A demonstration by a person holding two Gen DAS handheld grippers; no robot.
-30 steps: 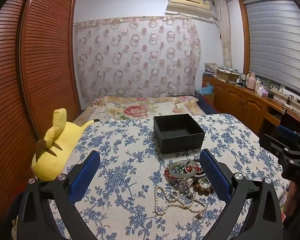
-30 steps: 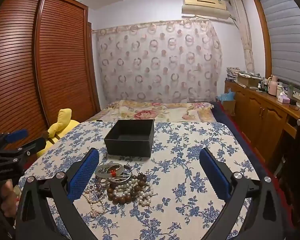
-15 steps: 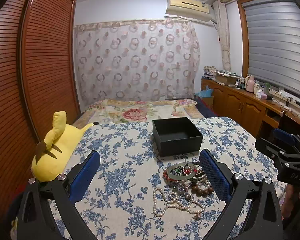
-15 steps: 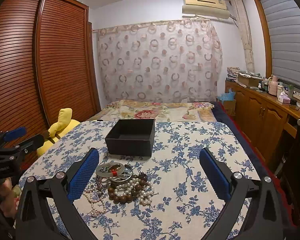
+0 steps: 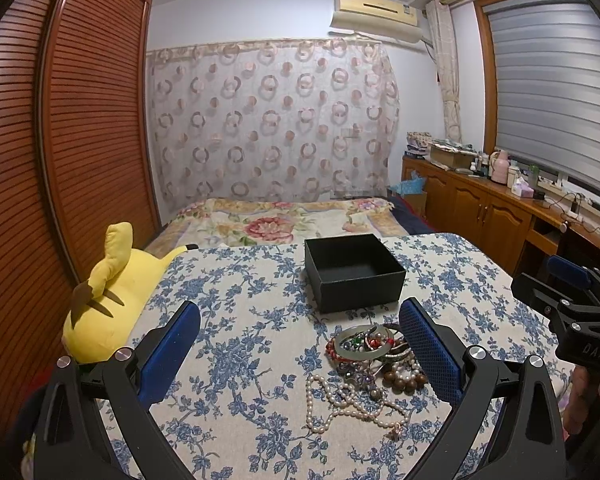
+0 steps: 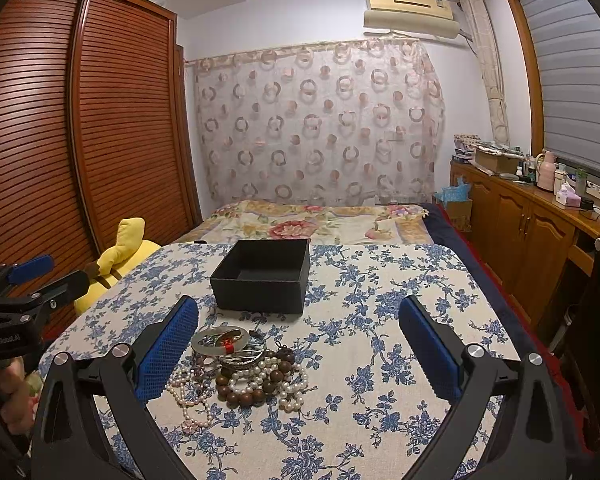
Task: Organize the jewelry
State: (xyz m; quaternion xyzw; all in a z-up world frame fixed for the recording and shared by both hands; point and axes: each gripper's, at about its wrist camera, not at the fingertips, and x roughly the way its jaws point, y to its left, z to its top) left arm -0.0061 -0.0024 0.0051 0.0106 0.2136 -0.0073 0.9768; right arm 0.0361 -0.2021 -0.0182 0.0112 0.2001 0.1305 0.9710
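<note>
1. Blue mesh pads line both tools. The left gripper (image 5: 300, 354) and the right gripper (image 6: 299, 350) are each spread wide with nothing between the fingers, held above the table.
2. Judged from this layout, no piece is picked yet, so the step in hand is the first pick. It goes best by lowering one tool over a single outer piece, such as the grey bangle (image 6: 220, 339) on top at the box side, and closing across its rim rather than scooping into the tangle.
3. The strands look likely to snag one another; a slow lift with a pause to let the others drop off seems wise.
4. The jewelry pile (image 6: 244, 372) lies on the floral tablecloth (image 6: 380, 320), just inside the right tool's left finger and under the left tool's right finger, with a pearl strand (image 5: 340, 404) trailing toward the near edge.
5. The black box (image 6: 262, 276) stands open and empty just beyond the pile, apart from it.
6. A yellow plush toy (image 5: 108, 292) rests off the table's left side.
</note>
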